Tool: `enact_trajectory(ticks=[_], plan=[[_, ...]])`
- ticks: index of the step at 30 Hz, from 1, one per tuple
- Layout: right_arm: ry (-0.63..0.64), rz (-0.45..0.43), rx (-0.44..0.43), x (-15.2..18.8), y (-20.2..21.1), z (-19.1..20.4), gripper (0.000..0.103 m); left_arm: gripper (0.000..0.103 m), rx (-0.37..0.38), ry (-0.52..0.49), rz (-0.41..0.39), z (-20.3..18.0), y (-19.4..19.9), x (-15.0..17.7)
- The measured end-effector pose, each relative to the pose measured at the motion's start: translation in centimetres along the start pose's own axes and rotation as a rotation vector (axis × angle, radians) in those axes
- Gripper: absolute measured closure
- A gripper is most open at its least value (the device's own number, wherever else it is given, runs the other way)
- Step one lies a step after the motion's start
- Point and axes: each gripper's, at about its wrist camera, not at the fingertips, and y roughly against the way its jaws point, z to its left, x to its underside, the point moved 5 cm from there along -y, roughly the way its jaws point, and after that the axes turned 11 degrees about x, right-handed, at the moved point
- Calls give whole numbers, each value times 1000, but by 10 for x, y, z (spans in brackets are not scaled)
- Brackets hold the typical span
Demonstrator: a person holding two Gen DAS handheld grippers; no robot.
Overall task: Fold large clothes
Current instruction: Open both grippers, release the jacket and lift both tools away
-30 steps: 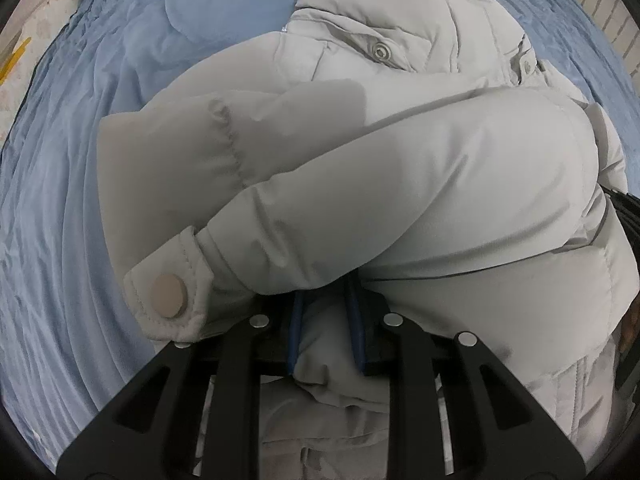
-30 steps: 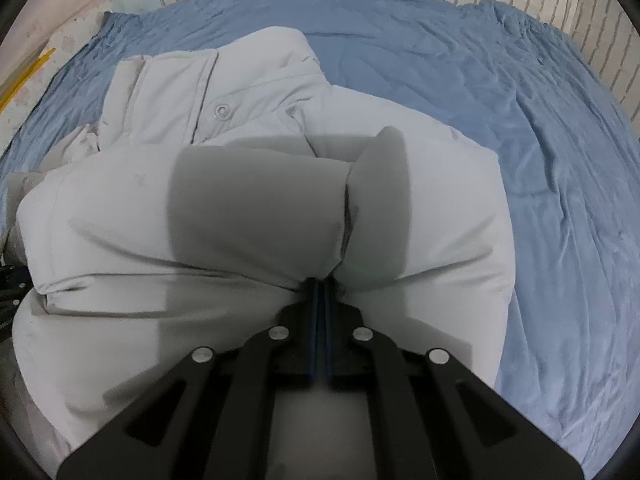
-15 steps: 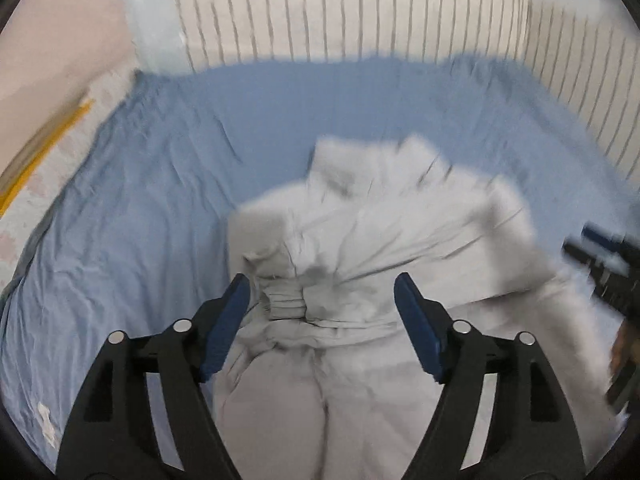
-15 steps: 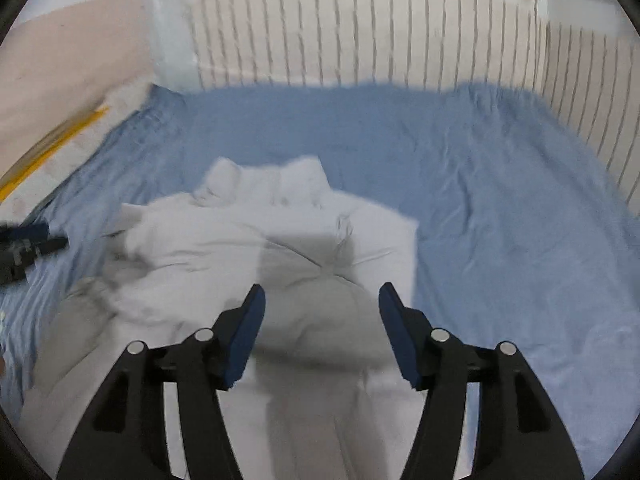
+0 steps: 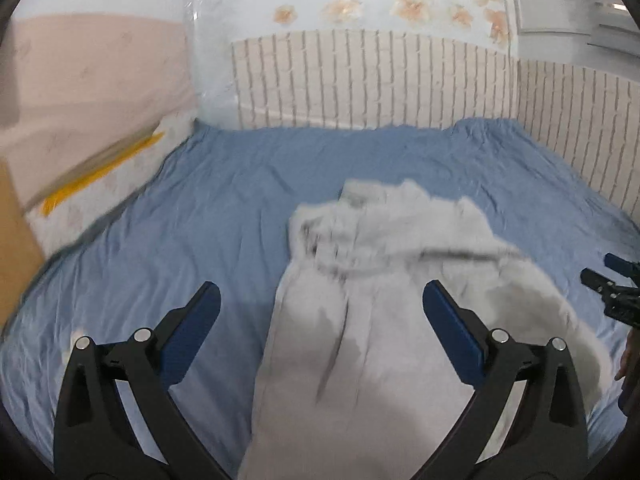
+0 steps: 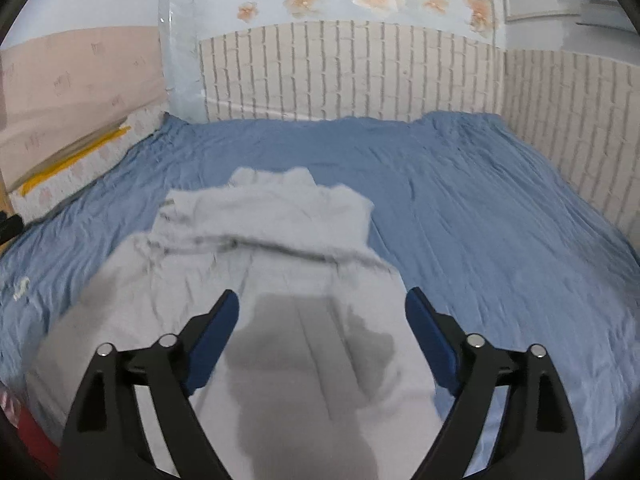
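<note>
A pale grey padded jacket [image 5: 384, 288] [image 6: 264, 264] lies on the blue bed sheet [image 5: 200, 216] [image 6: 480, 208], its sleeves folded across the body and the collar at the far end. My left gripper [image 5: 322, 300] hangs above the jacket's near left part, jaws still opening wide, nothing between the blue pads. My right gripper [image 6: 322, 304] hovers over the jacket's near right part, jaws also opening and holding nothing. The right gripper's tips [image 5: 612, 280] show at the right edge of the left wrist view.
A white brick-pattern wall panel [image 5: 360, 80] [image 6: 360, 72] runs behind the bed and along its right side. To the left of the mattress stands a pink board with a yellow stripe [image 5: 100, 176] [image 6: 76, 156]. Bare sheet surrounds the jacket.
Both grippers let go of the jacket folds, opened wide, and pulled back and up. The jacket now lies farther off and the wall has come into view.
</note>
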Motion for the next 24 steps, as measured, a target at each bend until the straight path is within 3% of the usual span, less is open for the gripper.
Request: enact_trajectory(ticks=[5, 7, 9, 13, 16, 21, 24], plan=[[9, 27, 77, 63, 17, -15, 12, 3, -43, 57, 35, 20, 10, 58], [12, 33, 93, 76, 24, -21, 11, 3, -66, 63, 33, 28, 20, 73], [20, 22, 117, 88, 33, -29, 2, 3, -76, 72, 47, 39, 23, 87], [11, 3, 160, 104, 44, -42, 2, 3, -71, 108, 97, 64, 20, 116], [27, 27, 235, 111, 40, -47, 2, 3, -46, 129, 127, 73, 13, 133], [64, -32, 308, 114, 55, -56, 2, 3, 2, 135, 195, 77, -8, 157], [49, 24, 308, 123, 46, -67, 2, 3, 59, 150, 271, 74, -25, 173]])
